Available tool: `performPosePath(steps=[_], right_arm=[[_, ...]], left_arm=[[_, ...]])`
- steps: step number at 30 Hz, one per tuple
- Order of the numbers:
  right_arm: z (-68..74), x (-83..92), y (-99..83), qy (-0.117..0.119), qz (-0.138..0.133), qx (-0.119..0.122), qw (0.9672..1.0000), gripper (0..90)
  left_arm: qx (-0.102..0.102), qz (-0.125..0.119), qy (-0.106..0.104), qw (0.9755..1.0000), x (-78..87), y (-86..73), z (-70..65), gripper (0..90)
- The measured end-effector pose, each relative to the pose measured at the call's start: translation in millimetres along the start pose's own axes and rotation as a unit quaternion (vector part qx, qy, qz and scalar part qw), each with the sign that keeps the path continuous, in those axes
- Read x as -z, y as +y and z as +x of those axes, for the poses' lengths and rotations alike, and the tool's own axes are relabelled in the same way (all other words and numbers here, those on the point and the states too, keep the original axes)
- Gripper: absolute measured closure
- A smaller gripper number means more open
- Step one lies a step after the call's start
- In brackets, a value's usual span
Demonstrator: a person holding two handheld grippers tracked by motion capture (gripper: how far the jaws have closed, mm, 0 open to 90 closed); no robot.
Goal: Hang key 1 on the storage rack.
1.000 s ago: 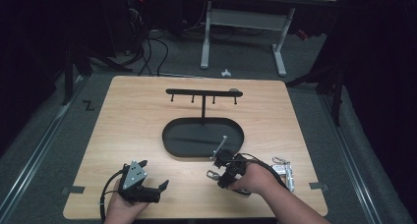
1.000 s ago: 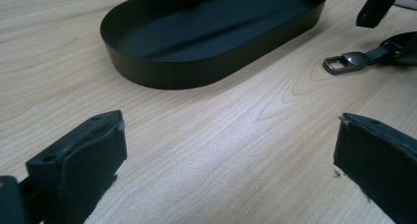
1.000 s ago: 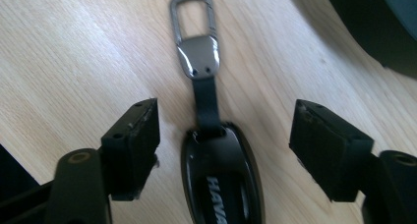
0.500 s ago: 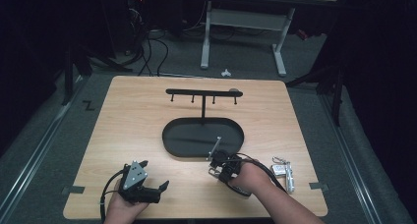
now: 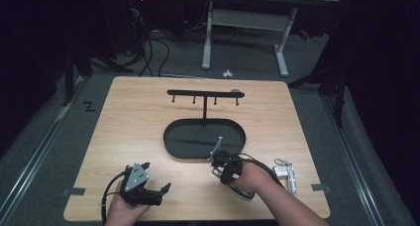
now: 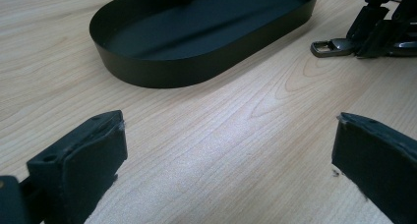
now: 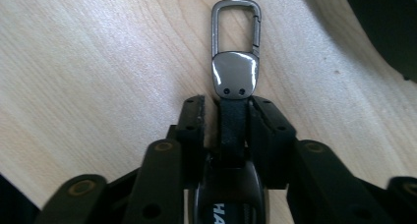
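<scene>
My right gripper [image 5: 218,162] [image 7: 227,106] is shut on a keychain [image 7: 235,71], its black strap between the jaws. The jaws have just been opening slightly, the strap still between them. The keychain's silver carabiner clip [image 5: 217,145] juts past the jaws toward the black oval tray [image 5: 173,145]. In the left gripper view the clip [image 6: 327,48] sits low over the wood beside the tray [image 6: 162,71]. My left gripper [image 5: 155,177] [image 6: 231,135] rests open near the table's front left, nothing between its jaws.
A black rack with small hooks [image 5: 204,93] stands on a post from the tray. Another bunch of silver key rings [image 5: 286,173] lies right of my right forearm. Tape strips mark the front corners [image 5: 74,191]. Desk legs and cables lie beyond the table.
The right gripper shifted slightly left along the tray's front rim, and its jaws closed in around the keychain. The left gripper has stayed put.
</scene>
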State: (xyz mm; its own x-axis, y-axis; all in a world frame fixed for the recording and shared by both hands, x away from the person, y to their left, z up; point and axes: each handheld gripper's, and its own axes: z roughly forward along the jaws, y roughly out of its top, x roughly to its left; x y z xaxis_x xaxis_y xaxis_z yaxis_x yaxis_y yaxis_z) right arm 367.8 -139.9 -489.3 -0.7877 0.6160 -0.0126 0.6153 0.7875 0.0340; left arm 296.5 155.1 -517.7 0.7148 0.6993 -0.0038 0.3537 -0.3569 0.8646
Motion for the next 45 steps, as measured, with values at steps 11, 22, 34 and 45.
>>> performPosePath(steps=[11, 22, 34, 45], right_arm=[[-2.4, 0.0, 0.1, 0.003, 0.001, 0.006, 1.0, 79.8], [-5.7, 15.0, -11.5, 0.008, -0.037, -0.008, 0.9993, 80.0], [-7.0, 47.2, -34.8, 0.005, -0.074, -0.02, 0.9971, 80.2], [-13.4, 70.9, -49.1, -0.008, -0.091, -0.033, 0.9952, 80.2]], left_arm=[[-0.001, -0.002, 0.003, 1.0, -0.5, 0.0, -0.6, 0.8], [0.006, -0.007, 0.008, 0.9999, 1.7, -0.5, 2.5, 0.8], [0.001, -0.003, 0.004, 1.0, 0.7, -0.7, -0.3, 0.8], [0.0, -0.004, 0.003, 1.0, -0.4, -1.1, -1.2, 1.1]])
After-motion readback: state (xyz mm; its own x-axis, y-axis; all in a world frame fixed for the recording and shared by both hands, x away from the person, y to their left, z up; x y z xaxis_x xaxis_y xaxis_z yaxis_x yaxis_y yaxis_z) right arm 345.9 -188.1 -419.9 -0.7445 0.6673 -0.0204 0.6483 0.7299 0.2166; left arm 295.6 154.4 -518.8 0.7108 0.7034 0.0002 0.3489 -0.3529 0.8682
